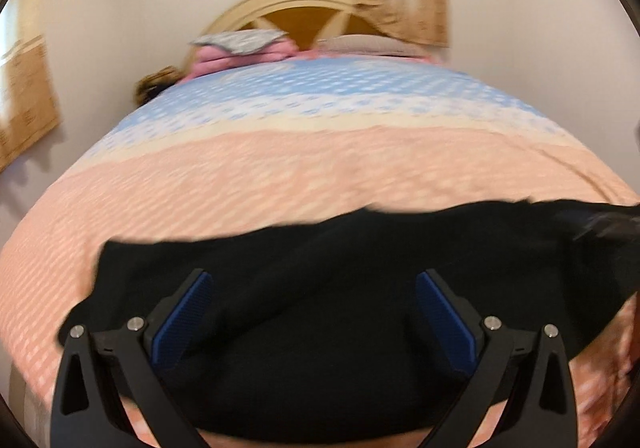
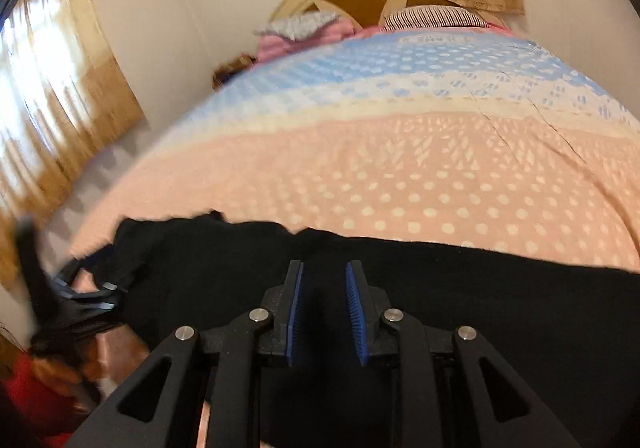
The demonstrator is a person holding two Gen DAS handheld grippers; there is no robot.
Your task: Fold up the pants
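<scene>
Black pants (image 1: 320,288) lie spread across the near part of the bed; they also show in the right wrist view (image 2: 480,308). My left gripper (image 1: 314,280) is wide open just above the pants, its blue pads apart, holding nothing. My right gripper (image 2: 323,276) hovers over the pants with its blue pads a narrow gap apart and nothing seen between them. The left gripper also shows, blurred, at the left edge of the right wrist view (image 2: 76,300), by the pants' left end.
The bed has a peach and blue dotted bedspread (image 1: 304,168). Pillows and folded pink cloth (image 1: 240,48) lie by the cream headboard (image 1: 296,4). Curtains hang behind the bed and on the left wall (image 2: 60,88). A wall runs along the bed's left side.
</scene>
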